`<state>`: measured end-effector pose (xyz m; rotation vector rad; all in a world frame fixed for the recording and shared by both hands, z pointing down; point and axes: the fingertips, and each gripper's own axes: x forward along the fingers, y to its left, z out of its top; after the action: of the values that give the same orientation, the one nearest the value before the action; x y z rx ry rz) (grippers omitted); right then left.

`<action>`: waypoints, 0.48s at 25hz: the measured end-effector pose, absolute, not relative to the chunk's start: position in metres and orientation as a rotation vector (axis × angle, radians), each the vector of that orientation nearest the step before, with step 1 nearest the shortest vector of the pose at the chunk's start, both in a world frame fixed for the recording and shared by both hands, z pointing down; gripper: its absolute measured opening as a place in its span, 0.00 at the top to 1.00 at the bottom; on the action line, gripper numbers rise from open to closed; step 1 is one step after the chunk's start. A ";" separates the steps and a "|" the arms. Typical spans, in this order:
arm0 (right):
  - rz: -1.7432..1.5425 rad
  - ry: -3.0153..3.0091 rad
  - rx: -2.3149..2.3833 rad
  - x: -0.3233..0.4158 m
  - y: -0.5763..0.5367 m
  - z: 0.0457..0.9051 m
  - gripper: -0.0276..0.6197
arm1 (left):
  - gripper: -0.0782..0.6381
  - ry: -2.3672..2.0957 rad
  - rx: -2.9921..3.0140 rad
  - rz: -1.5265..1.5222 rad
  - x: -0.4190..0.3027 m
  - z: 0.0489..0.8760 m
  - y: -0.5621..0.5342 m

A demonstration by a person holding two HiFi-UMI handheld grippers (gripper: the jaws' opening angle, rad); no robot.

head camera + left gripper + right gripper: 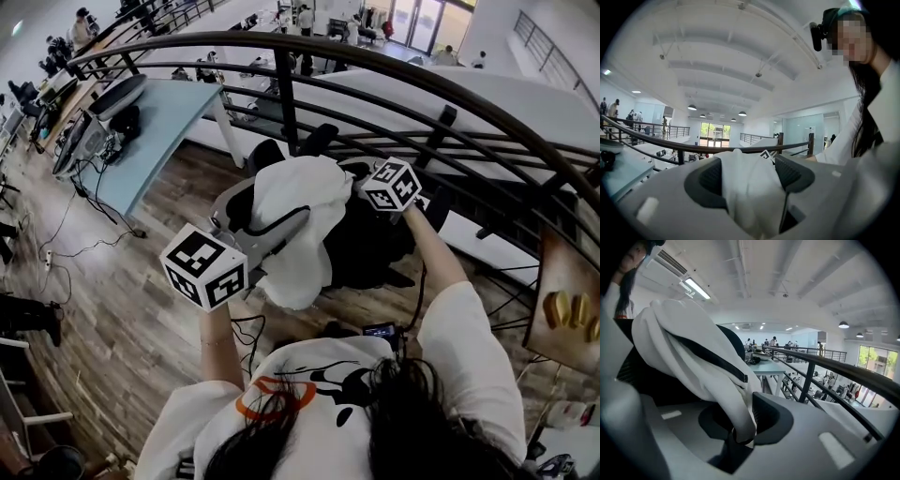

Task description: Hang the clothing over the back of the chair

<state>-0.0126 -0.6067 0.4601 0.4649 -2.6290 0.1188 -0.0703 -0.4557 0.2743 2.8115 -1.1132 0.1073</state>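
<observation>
Chair (pixel 370 246): black, beyond both tools; its back is mostly hidden under the garment.
White garment (pixel 298 220): draped over the chair back, between the tools.
Left tool (pixel 749 172): jaws wide apart, garment lying loose between them.
Right tool (pixel 739 420): jaws nearly together, pinching a garment fold.

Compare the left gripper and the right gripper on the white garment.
The left gripper has its jaws wide apart, the white garment lying loose between them; the right gripper pinches a fold with black trim. In the head view the left gripper is nearer the person, the right gripper farther off by the railing. Both have the garment between their jaws.
</observation>
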 end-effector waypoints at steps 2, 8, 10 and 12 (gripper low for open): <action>0.147 -2.634 0.444 -0.010 -0.604 0.466 0.81 | 0.30 -1.131 2.800 0.117 -0.073 0.273 -0.452; 0.325 -2.671 0.374 -0.011 -0.587 0.480 0.81 | 0.30 -1.179 2.784 0.113 -0.074 0.276 -0.448; 0.350 -2.674 0.365 -0.008 -0.584 0.481 0.81 | 0.30 -1.180 2.774 0.085 -0.072 0.276 -0.449; 0.379 -2.672 0.353 -0.003 -0.581 0.481 0.77 | 0.30 -1.183 2.778 0.092 -0.070 0.276 -0.449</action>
<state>-0.0030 -0.5809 0.4811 0.3533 -2.6724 0.3787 -0.0700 -0.4494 0.2756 2.7777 -1.1831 0.0923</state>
